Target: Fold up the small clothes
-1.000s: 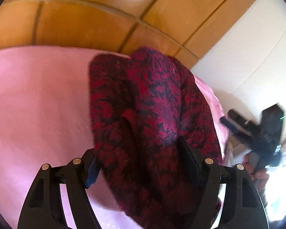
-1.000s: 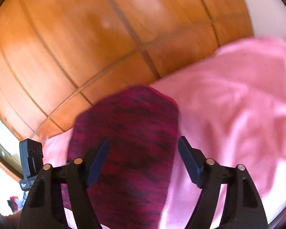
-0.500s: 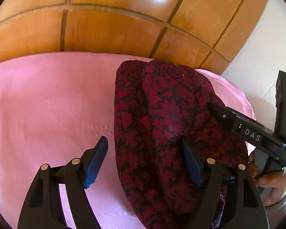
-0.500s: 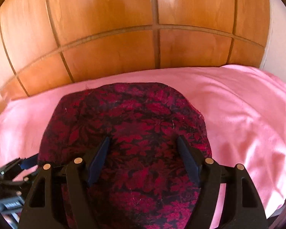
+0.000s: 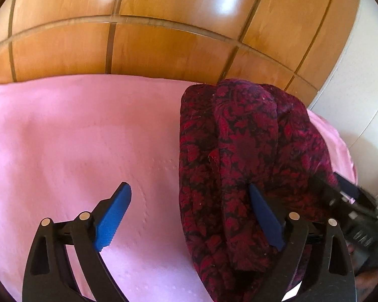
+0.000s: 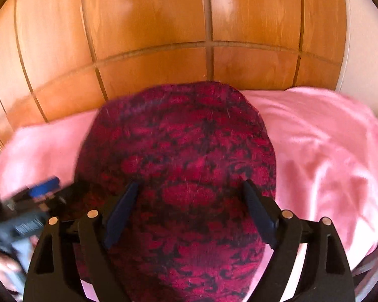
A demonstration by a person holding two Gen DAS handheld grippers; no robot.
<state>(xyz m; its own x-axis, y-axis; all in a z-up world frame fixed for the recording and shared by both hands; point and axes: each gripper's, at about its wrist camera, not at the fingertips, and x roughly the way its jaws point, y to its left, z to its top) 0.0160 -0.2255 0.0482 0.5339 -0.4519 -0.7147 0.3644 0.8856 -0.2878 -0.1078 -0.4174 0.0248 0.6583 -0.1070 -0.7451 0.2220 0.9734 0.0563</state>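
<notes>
Garment (image 5: 252,151) laid folded on pink sheet (image 5: 75,138), near wooden panelling (image 5: 163,50) — likely released after fold. Left tool (image 5: 189,216) jaws just opened wide, nothing gripped; right tool (image 6: 189,209) likewise opened, hung over garment — cloth between, not pinched.

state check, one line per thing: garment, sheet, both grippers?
red patterned garment: folded into a compact bundle, lying on the sheet, not gripped.
pink sheet: spread over the surface, smooth at one side, rumpled at the other.
left gripper: jaws open, just been opening; one finger over bare sheet, the other against the garment's edge.
right gripper: jaws open, just been opening; over the garment, not pinching it.
</notes>
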